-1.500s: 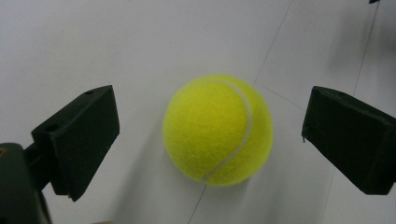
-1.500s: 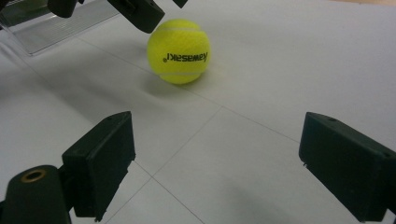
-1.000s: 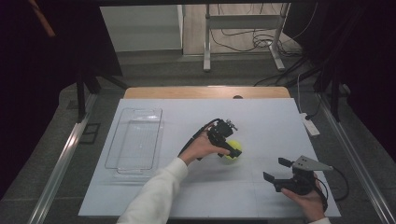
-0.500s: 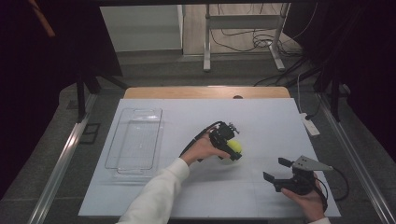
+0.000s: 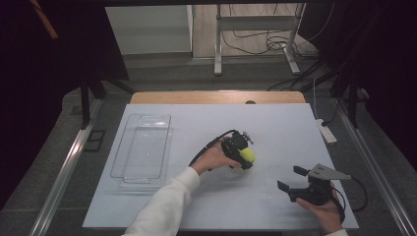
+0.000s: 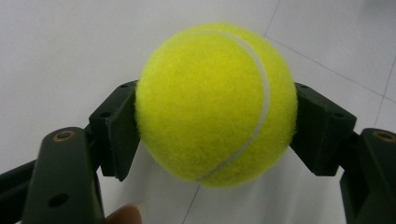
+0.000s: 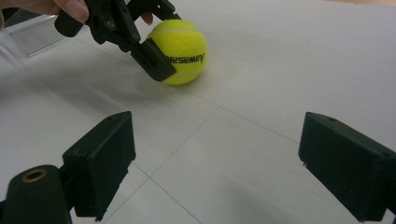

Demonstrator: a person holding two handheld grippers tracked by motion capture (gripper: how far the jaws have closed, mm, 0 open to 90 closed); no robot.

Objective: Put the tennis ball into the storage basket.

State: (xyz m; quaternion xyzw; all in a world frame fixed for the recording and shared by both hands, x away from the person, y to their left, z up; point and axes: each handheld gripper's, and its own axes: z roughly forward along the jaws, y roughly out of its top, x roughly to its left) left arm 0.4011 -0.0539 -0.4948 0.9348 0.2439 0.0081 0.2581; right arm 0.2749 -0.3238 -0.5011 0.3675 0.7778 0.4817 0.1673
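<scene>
White table [image 5: 162, 206], dark room beyond. Near mid-table: left gripper [image 5: 244, 156], jaws closed on ball [image 5: 247, 155], pads pressing opposite flanks of the felt in the left gripper view [image 6: 217, 105]. From the right gripper view, ball [image 7: 180, 50] low, at or just off the surface; contact hard to tell. Right gripper [image 5: 295, 183] near the front right corner, jaws wide apart, holding nothing. Probably a lift or carry in hand: keep the squeeze centred across the widest part, raise straight, no twisting, since a round ball can squirt out. Clear tray [image 5: 142, 147] well left, likely destination; bare surface between. Front edge close to right gripper; ample room elsewhere.
</scene>
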